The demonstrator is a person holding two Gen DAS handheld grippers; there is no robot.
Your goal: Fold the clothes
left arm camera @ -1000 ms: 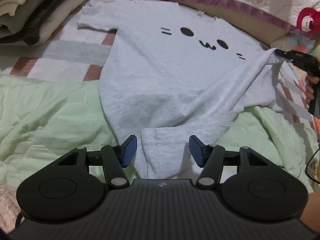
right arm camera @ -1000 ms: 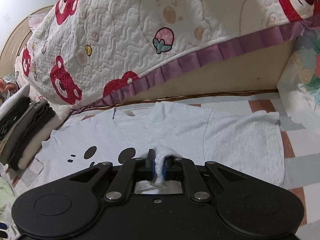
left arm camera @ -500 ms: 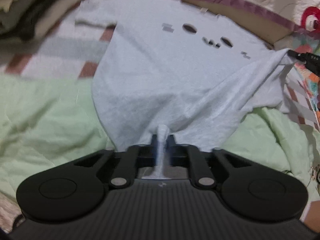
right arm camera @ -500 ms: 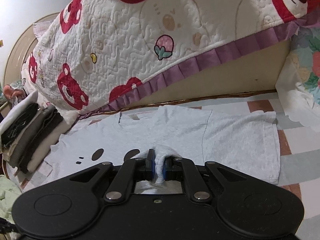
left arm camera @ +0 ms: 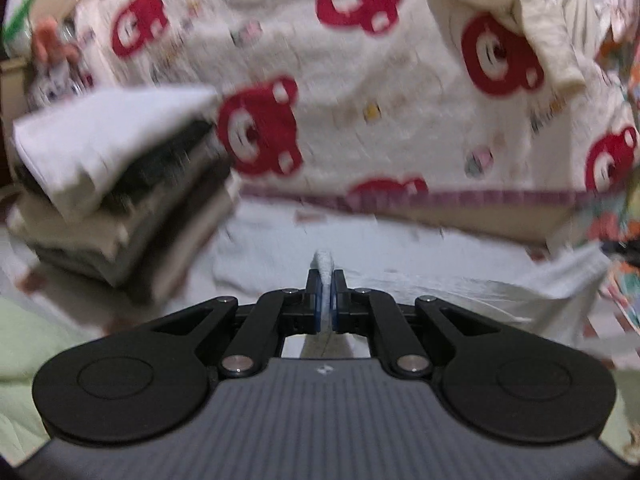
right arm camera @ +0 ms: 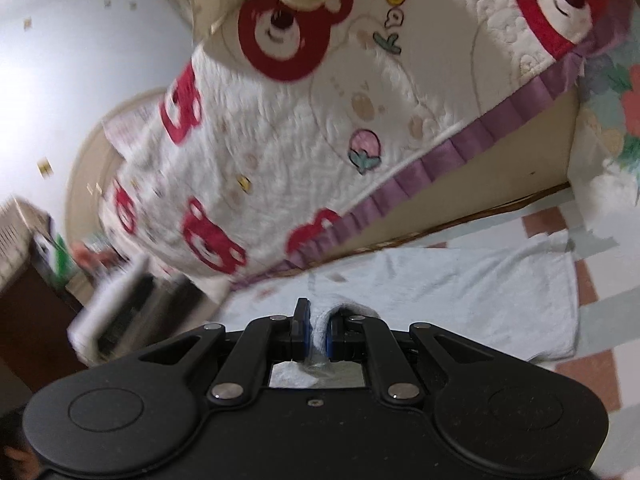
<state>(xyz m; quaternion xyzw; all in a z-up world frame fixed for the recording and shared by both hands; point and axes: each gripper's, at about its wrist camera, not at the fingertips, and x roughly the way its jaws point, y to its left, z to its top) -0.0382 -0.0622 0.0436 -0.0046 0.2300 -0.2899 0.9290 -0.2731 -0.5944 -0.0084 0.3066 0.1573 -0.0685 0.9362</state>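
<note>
Got both grippers clamped on the grey t-shirt: left gripper and right gripper each pinch a bunch of cloth. I hold two spots so an edge can fold over flat on the bed.

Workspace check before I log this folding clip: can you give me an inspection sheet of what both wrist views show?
Surface: checked bed cover in pink and grey; green quilt at near left.
Job's things: pale grey T-shirt, partly lifted, sleeve flat.
Clutter: stack of folded clothes on the left.
Grippers: left tool shut on a shirt fold; right tool shut on shirt fabric.
Cables: nothing seen.
Surroundings: bear-print quilt with purple trim behind; white wall. Both views blurred.
</note>
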